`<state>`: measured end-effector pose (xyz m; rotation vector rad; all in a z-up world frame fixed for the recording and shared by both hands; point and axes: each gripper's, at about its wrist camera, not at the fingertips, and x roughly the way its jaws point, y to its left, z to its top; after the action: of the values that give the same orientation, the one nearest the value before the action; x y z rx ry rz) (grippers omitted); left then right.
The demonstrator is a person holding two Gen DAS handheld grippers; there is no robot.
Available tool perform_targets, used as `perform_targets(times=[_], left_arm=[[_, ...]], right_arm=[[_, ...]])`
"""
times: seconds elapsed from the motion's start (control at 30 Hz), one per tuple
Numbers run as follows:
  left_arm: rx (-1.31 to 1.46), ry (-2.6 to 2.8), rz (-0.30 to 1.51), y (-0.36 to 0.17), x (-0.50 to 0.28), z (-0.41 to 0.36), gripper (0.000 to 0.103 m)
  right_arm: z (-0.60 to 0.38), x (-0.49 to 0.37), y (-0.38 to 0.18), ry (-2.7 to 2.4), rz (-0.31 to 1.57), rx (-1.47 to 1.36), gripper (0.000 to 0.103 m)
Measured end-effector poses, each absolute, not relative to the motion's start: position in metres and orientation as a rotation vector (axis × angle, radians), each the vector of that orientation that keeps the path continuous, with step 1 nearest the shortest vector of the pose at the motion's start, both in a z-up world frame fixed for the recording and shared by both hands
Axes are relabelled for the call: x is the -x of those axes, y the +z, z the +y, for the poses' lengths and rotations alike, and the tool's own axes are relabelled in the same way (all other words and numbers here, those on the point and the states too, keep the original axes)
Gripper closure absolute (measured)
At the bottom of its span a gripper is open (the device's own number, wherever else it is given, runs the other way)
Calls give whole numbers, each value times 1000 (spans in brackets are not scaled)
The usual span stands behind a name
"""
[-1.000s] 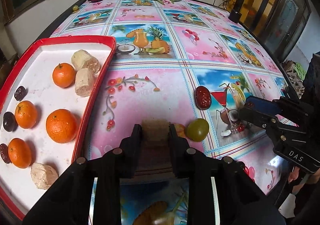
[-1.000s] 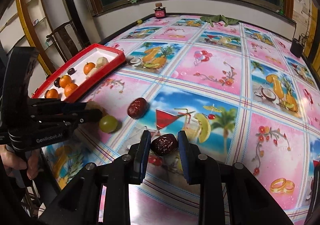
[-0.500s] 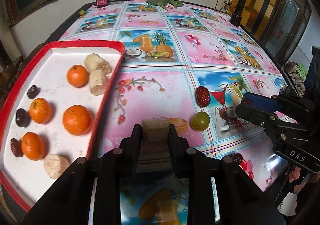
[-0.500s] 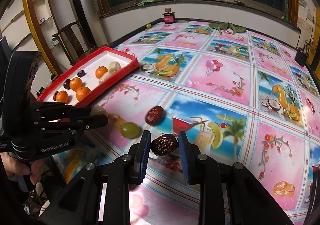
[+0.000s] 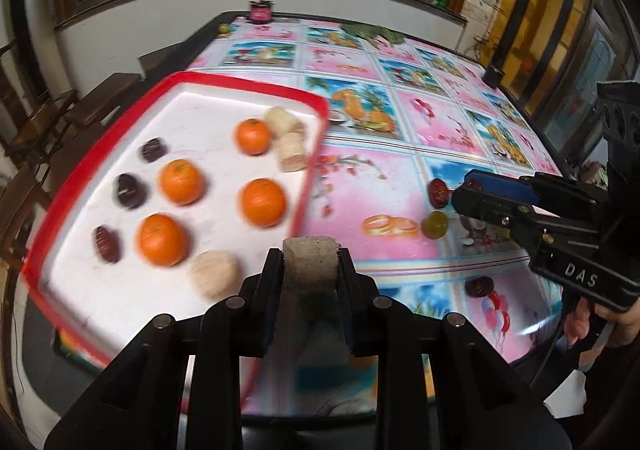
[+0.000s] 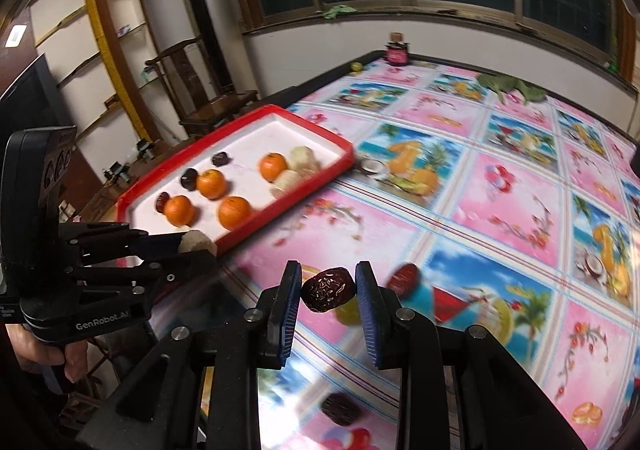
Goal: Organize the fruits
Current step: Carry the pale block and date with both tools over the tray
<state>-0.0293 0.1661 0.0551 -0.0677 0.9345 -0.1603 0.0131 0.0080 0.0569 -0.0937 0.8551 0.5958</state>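
Note:
My left gripper (image 5: 310,266) is shut on a pale beige fruit chunk (image 5: 310,260), held over the near right edge of the red-rimmed white tray (image 5: 248,83). The tray holds several oranges (image 5: 263,202), three dark dates (image 5: 129,190) and three beige chunks (image 5: 215,274). My right gripper (image 6: 328,282) is shut on a wrinkled dark date (image 6: 329,290) above the tablecloth, right of the tray (image 6: 256,228). On the cloth lie a red date (image 5: 438,191), a green fruit (image 5: 434,224) and another dark date (image 5: 479,286). The left gripper (image 6: 192,250) shows with its chunk (image 6: 197,242) in the right wrist view.
A small pink jar (image 5: 260,9) and a little yellow-green fruit (image 5: 224,27) stand at the table's far edge, with a green cloth (image 6: 512,85) to their right. A dark cup (image 5: 494,75) sits at the right edge. Wooden chairs (image 6: 216,105) stand left of the table.
Both grippers have risen and moved left toward the tray, each still carrying its item. The left gripper's chunk now hangs over the tray's near right edge.

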Motion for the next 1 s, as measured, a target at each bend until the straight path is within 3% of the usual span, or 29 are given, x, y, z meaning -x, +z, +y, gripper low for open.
perform_targets(times=[1.0], left_arm=[[125, 73, 1007, 25, 21, 269, 79]], right_arm=[[131, -29, 48, 882, 974, 114, 75]])
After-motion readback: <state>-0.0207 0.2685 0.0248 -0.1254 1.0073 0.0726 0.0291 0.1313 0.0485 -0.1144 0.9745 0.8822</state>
